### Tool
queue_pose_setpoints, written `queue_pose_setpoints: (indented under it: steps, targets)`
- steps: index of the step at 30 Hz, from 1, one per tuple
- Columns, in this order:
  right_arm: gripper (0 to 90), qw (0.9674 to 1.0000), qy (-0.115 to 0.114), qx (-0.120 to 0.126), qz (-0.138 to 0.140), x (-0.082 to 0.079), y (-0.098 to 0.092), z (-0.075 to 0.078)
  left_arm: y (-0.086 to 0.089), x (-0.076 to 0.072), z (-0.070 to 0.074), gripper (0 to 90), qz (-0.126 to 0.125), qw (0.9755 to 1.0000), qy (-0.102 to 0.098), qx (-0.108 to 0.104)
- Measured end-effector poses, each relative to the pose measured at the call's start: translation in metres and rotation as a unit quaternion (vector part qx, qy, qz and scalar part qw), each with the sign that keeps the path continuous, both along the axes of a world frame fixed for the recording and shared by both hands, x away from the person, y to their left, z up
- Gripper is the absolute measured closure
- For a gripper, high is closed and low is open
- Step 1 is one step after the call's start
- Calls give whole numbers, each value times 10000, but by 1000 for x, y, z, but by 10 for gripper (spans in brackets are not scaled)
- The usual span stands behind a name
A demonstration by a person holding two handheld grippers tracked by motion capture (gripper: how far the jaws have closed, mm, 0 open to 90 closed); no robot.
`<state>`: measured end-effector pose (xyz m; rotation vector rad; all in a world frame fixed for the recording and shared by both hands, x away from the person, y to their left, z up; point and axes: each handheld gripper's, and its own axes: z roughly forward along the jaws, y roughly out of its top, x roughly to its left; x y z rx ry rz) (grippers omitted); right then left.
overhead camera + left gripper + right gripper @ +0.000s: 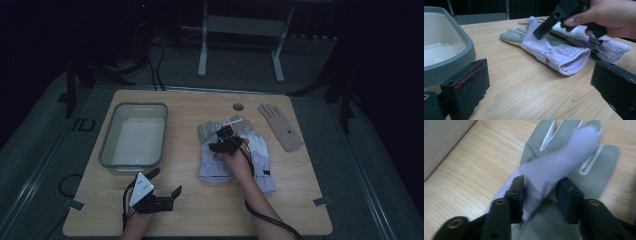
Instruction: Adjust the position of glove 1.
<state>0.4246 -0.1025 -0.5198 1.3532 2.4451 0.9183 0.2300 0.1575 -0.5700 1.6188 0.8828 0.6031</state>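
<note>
My right gripper (540, 195) sits part-open over the lavender glove (554, 167) mid-table, a raised fold between its jaws; blur hides whether the pads touch it. My left gripper (536, 92) gapes wide, holding nothing, near the grey tub (446, 50), which the frame cuts off.

Right gripper (226, 134), forearm reaching in over the lavender glove (216, 165), points down onto it with jaws part-open astride a raised fabric fold, while left gripper (162, 187) rests well left of that glove, jaws wide, holding nothing.
</note>
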Motion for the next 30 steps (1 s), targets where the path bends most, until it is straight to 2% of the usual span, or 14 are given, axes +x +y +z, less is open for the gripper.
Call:
queue_pose_setpoints:
  steps: [3, 4, 6, 7, 10, 11, 14, 15, 17, 21, 23, 30]
  targets:
    - [533, 9999, -99, -1, -30, -2, -6, 8, 0, 0, 0, 19, 7, 10000, 5, 0]
    - [498, 9997, -213, 100, -59, -5, -15, 18, 0, 0, 0, 19, 1, 10000, 10, -2]
    - [481, 9995, -272, 116, -75, -6, -19, 22, 0, 1, -1, 19, 9, 10000, 4, 14]
    - [459, 9989, -405, 167, -136, -10, -29, 32, 0, 1, -1, 20, 0, 10000, -1, 3]
    - [441, 9988, -438, 195, -138, -11, -33, 35, -1, 1, -1, 20, 3, 10000, -4, -4]
    - [385, 9979, -570, 212, -216, -16, -51, 46, -1, 1, -1, 19, 2, 10000, 11, -16]
    - [409, 9973, -702, 112, -168, -21, -67, 51, -1, 1, -2, 19, 7, 10000, 36, -25]
    - [409, 9973, -702, 112, -168, -21, -67, 51, -1, 1, -2, 19, 7, 10000, 36, -25]
    - [413, 9967, -794, 27, -184, -25, -81, 53, -2, 2, -2, 20, 6, 10000, 50, -3]
    - [419, 9967, -769, -67, -249, -31, -102, 52, -2, 2, -2, 20, 2, 10000, 42, 6]
    - [420, 9969, -729, -114, -270, -36, -112, 48, -2, 2, -2, 20, 6, 10000, 45, -2]
    - [418, 9981, -536, -38, -301, -58, -137, 37, -2, 2, -3, 20, 8, 10000, 59, -43]
